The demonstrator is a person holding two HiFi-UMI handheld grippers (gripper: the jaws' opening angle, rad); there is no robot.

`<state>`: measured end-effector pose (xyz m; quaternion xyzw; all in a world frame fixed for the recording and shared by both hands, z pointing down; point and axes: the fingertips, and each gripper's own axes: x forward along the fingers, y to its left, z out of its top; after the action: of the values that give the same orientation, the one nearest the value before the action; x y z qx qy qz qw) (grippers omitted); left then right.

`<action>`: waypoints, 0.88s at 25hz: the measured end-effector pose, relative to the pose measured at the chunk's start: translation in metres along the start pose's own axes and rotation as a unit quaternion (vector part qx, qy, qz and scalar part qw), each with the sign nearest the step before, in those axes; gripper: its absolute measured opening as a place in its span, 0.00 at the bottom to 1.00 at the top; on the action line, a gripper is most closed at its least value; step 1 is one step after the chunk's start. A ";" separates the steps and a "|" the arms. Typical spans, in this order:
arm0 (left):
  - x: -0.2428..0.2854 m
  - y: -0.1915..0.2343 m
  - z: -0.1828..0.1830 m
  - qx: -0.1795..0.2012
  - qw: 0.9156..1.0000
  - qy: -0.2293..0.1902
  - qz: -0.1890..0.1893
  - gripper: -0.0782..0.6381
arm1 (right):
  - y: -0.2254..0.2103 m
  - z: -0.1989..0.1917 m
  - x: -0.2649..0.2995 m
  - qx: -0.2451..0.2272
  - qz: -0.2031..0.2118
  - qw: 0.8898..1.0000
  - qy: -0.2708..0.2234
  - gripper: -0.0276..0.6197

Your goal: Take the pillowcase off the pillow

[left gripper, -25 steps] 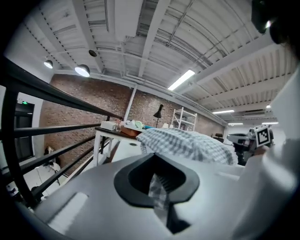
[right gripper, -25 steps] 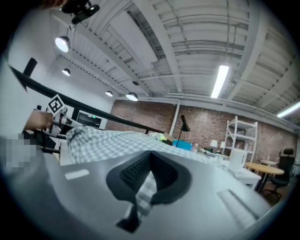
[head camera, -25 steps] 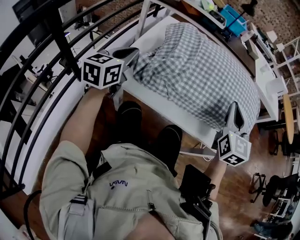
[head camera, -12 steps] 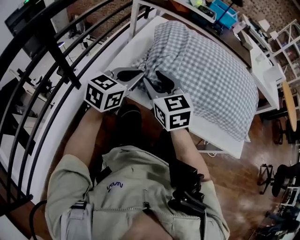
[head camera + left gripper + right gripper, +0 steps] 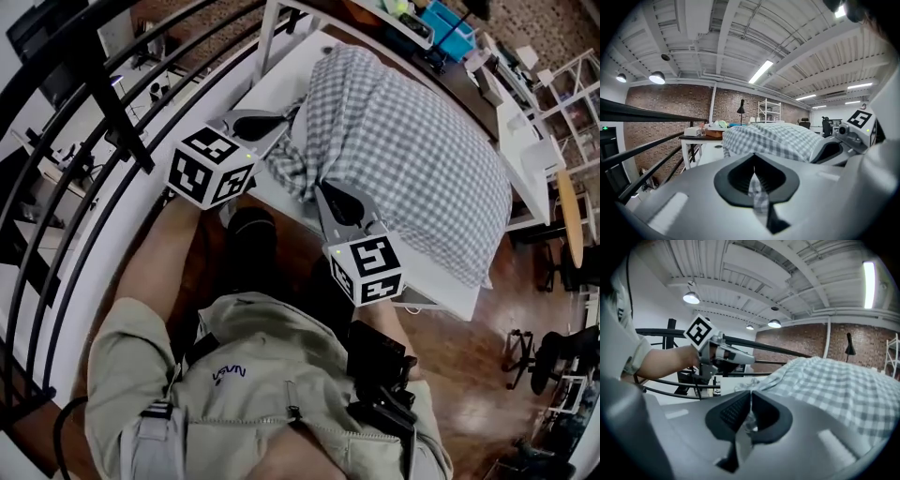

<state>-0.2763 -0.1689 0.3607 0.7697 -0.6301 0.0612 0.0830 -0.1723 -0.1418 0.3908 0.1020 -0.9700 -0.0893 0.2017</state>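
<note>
A pillow in a grey checked pillowcase (image 5: 412, 141) lies on the white table (image 5: 272, 80). My left gripper (image 5: 286, 120) is at the pillow's left end, shut on a bunched strip of the checked fabric (image 5: 758, 194) that runs between its jaws. My right gripper (image 5: 321, 186) is at the pillow's near edge, just right of the left one. Its jaws have just been closing and now pinch a small fold of pale fabric (image 5: 749, 420) there. In the right gripper view the left gripper (image 5: 751, 360) shows ahead, with the checked case (image 5: 834, 385) to the right.
A black metal railing (image 5: 112, 103) curves along the left, close behind my left hand. Cluttered desks with a blue bin (image 5: 450, 23) stand beyond the table, and white shelving (image 5: 562, 84) at the right. The person's shoes (image 5: 253, 230) are on the wooden floor under the table's near edge.
My right gripper swung from the pillow's far right corner to its left end, then dropped to the near edge and closed. My left gripper shifted slightly, still holding the case.
</note>
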 end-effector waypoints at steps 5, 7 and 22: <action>0.031 -0.023 -0.025 -0.001 0.993 0.095 -0.072 0.23 | 0.004 -0.008 -0.014 0.015 -0.003 1.000 -0.006 0.07; 0.034 -0.036 -0.043 0.009 0.987 0.128 -0.093 0.31 | 0.002 -0.009 -0.016 0.023 -0.007 1.000 -0.009 0.07; 0.023 -0.021 0.012 -0.003 0.998 0.017 -0.059 0.13 | -0.030 0.018 -0.035 -0.038 -0.072 0.996 -0.029 0.06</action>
<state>-0.2512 -0.1894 0.3524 0.8039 -0.5824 0.0675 0.0995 -0.1434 -0.1599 0.3546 0.1613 -0.9615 -0.1429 0.1707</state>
